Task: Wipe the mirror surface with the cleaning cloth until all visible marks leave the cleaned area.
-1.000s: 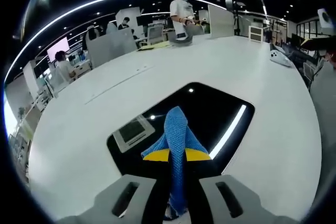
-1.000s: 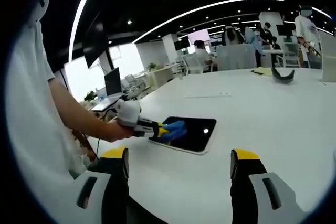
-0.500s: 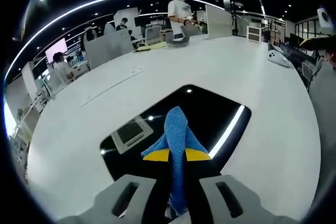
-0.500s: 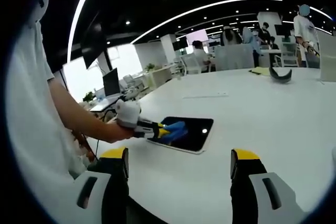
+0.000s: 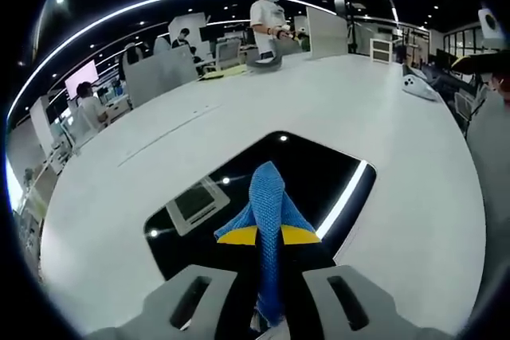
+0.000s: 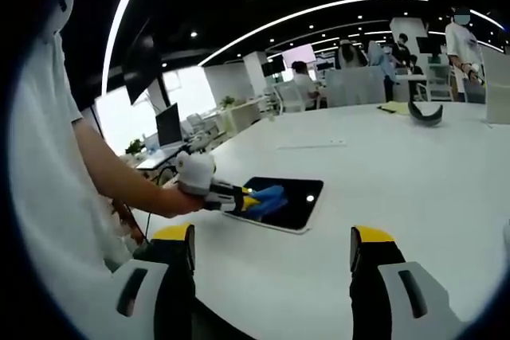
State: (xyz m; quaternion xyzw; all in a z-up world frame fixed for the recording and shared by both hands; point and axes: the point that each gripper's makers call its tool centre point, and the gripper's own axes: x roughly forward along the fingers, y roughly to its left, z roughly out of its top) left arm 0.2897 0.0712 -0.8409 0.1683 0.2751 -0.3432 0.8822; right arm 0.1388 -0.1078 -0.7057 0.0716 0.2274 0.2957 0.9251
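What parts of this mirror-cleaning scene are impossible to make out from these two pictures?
- Left gripper view: the blue cleaning cloth and left gripper hide the near part of the dark rectangular mirror.
- Both views: any marks on the mirror are too small, lost among ceiling-light reflections.
- Right gripper view: cloth-to-mirror contact is too small to judge.

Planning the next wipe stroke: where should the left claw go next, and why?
Probably push the blue cleaning cloth forward across the mirror. The left claw is shut on the cloth near the mirror's near edge, and most of the dark glass lies ahead. The right claw hangs open, apart.
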